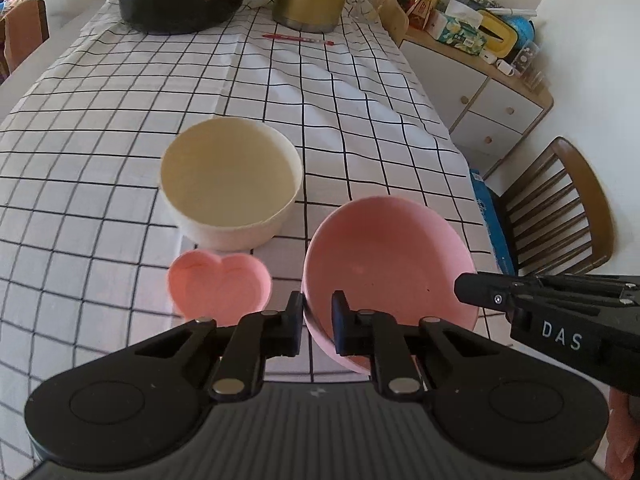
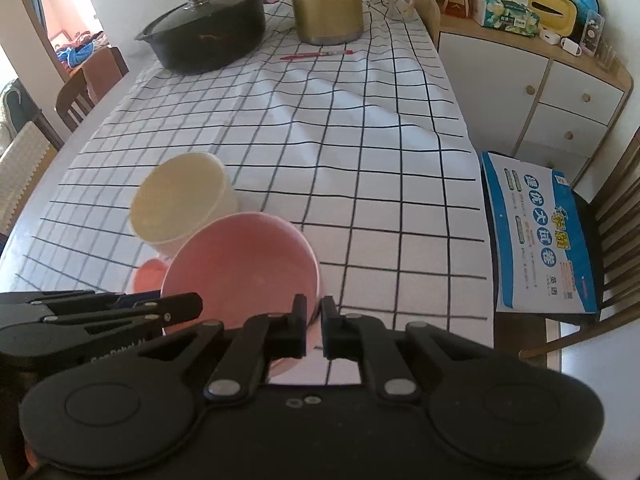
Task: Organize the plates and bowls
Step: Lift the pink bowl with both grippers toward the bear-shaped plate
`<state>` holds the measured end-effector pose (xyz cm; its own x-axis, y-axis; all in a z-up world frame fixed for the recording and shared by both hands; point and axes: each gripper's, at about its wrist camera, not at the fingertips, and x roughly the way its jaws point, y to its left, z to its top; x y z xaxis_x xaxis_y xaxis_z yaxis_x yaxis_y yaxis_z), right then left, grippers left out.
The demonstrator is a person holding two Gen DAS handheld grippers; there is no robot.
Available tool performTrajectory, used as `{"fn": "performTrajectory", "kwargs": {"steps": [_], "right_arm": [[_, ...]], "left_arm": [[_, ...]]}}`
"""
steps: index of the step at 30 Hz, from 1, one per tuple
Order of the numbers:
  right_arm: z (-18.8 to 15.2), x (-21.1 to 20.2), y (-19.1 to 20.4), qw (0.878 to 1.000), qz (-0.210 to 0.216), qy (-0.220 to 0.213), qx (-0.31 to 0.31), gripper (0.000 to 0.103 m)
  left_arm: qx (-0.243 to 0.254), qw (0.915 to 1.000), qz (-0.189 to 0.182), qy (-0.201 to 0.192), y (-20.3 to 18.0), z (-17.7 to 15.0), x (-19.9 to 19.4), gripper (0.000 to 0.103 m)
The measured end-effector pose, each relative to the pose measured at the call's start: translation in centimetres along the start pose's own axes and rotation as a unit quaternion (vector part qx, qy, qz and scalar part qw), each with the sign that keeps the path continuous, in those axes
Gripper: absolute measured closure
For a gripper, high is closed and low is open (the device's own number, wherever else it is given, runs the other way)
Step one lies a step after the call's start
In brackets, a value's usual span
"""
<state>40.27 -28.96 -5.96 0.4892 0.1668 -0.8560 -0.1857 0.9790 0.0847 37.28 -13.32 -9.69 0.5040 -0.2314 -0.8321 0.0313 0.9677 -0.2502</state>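
A round pink bowl [image 1: 384, 264] is held tilted above the checked tablecloth [image 1: 100, 128]. My left gripper [image 1: 317, 312] is shut on its near rim. My right gripper [image 2: 314, 316] is shut on the bowl's rim [image 2: 240, 268] at the right side; its black body [image 1: 560, 312] also shows in the left wrist view. A cream bowl [image 1: 230, 180] stands upright on the table behind. A small pink heart-shaped dish [image 1: 218, 286] sits on the cloth left of the pink bowl. In the right wrist view the cream bowl [image 2: 180, 200] shows beyond the pink bowl and the dish [image 2: 148, 276] is mostly hidden.
A black lidded pot [image 2: 208, 36], a gold kettle [image 2: 326, 4] and a red pen [image 2: 316, 55] lie at the table's far end. A wooden chair [image 1: 560, 216] with a blue-and-white packet [image 2: 536, 232] stands right of the table. A white cabinet [image 2: 532, 92] carries clutter.
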Motion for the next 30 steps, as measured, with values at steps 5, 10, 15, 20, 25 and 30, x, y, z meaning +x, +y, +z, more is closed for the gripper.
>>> {"fn": "performTrajectory", "kwargs": {"steps": [5,10,15,20,25,30], "right_arm": [[-1.3,-2.3,1.9,1.000,0.007,-0.005,0.003,0.097],[-2.7,-4.6,4.4,1.000,0.012,-0.011,-0.004,0.097],[-4.2,-6.7,7.4,1.000,0.019,-0.018,-0.009,0.097],[-6.3,-8.2,10.7,0.999,0.028,-0.020,-0.017,0.096],[-8.5,-9.2,14.2,0.999,0.039,-0.018,-0.028,0.096],[-10.5,-9.4,17.3,0.998,0.051,-0.010,-0.033,0.096]], "left_arm": [[0.001,1.0000,0.001,-0.008,0.8,-1.0,-3.1,0.088],[0.004,0.9999,0.008,-0.014,1.9,-2.4,-6.2,0.088],[0.010,0.9995,0.017,-0.023,3.5,-4.5,-9.5,0.088],[0.002,0.9992,0.031,-0.023,5.7,-6.6,-12.1,0.088],[-0.006,0.9990,0.040,-0.017,8.3,-8.6,-14.1,0.088],[-0.008,0.9981,0.058,-0.017,10.6,-10.8,-16.2,0.088]]}}
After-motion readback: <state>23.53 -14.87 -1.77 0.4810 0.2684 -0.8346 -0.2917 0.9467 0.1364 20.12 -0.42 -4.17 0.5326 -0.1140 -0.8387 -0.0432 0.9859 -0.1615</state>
